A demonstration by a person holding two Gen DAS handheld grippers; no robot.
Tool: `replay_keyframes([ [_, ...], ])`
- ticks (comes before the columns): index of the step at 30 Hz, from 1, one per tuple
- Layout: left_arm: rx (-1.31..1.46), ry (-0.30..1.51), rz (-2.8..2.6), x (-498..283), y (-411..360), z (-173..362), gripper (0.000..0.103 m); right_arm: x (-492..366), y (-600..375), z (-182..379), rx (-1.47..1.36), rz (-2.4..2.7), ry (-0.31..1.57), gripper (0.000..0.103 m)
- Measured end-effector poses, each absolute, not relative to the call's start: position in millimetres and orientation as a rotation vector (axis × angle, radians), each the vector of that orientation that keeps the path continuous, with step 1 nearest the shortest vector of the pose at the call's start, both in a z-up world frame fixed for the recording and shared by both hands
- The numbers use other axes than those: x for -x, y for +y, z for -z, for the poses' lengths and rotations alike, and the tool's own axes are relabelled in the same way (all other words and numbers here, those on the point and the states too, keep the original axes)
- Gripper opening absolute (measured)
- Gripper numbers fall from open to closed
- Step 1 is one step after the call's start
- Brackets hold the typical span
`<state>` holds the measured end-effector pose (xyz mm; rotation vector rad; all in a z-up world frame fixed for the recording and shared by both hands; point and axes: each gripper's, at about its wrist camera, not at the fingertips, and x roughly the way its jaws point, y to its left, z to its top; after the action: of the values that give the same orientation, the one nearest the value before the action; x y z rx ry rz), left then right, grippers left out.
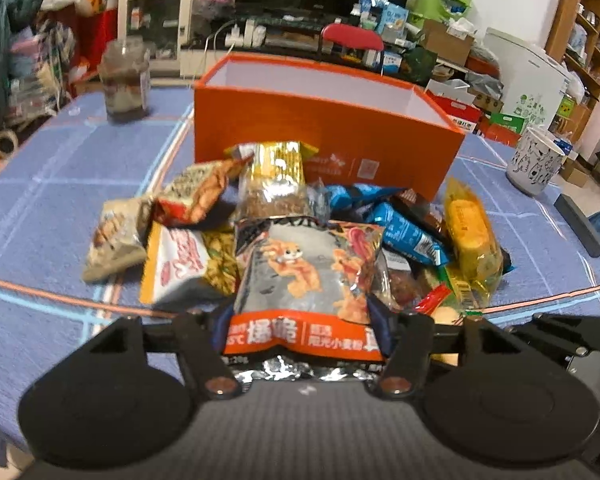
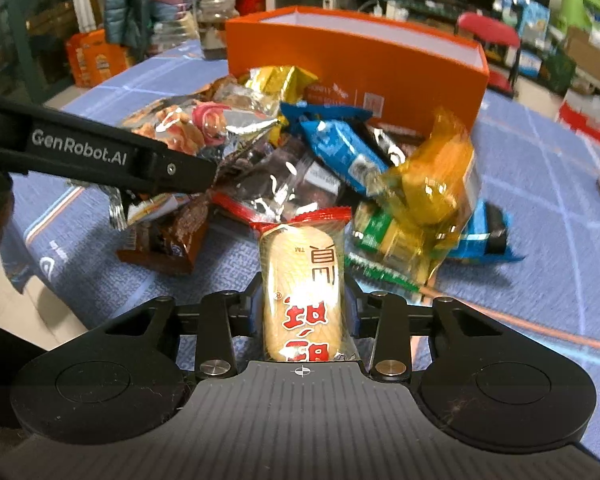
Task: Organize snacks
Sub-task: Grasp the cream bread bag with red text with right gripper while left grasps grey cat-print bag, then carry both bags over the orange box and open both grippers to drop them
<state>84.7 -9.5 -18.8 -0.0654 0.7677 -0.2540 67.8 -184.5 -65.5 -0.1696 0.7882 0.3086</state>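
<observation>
A pile of snack packets [image 1: 300, 216] lies on the blue tablecloth in front of an open orange box [image 1: 324, 120], which also shows in the right wrist view [image 2: 356, 60]. My left gripper [image 1: 302, 320] is shut on a grey and orange snack bag [image 1: 308, 280] at the near edge of the pile. My right gripper [image 2: 304, 312] is shut on a pale rice cracker packet with red print [image 2: 302, 280], held just before the pile [image 2: 300, 152]. The left gripper's arm [image 2: 100, 156] crosses the right wrist view at the left.
A glass jar [image 1: 126, 80] stands at the back left of the table. A white patterned cup [image 1: 534, 164] stands at the right. A dark grey block [image 1: 580, 224] lies near the right edge. A red chair [image 1: 352, 38] and cluttered shelves stand behind the table.
</observation>
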Motion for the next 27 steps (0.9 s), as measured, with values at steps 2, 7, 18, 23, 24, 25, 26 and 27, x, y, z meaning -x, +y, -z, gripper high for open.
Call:
replay_keyframes([
  [2, 0.047, 0.746, 0.255, -81.4, -9.0, 14.7, 0.061, -63.2, -181.2, 60.7, 0.192, -0.304, 0.765, 0.021],
  [7, 0.047, 0.718, 0.251, -77.1, -4.2, 7.0, 0.061, -54.0, -175.0, 52.7, 0.233, -0.292, 0.721, 0.021],
  [18, 0.011, 0.654, 0.215, -73.8, -3.4, -1.6, 0.061, -48.2, -184.6, 33.5, 0.24, -0.223, 0.627, 0.021],
  [23, 0.007, 0.65, 0.197, -74.0, -4.0, -2.5, 0.061, -49.4, -189.8, 27.2, 0.205, -0.198, 0.627, 0.021],
  [24, 0.006, 0.651, 0.191, -74.2, -4.2, -3.0, 0.061, -50.4, -190.7, 26.4, 0.192, -0.198, 0.634, 0.021],
  [25, 0.007, 0.651, 0.185, -75.1, -4.3, -3.9, 0.061, -51.2, -191.3, 24.0, 0.178, -0.199, 0.64, 0.021],
  [26, 0.01, 0.651, 0.182, -75.5, -4.1, -5.3, 0.061, -51.5, -191.6, 19.8, 0.162, -0.202, 0.641, 0.021],
  [27, 0.018, 0.648, 0.181, -75.8, -3.4, -7.5, 0.061, -51.0, -191.0, 13.7, 0.152, -0.203, 0.633, 0.021],
])
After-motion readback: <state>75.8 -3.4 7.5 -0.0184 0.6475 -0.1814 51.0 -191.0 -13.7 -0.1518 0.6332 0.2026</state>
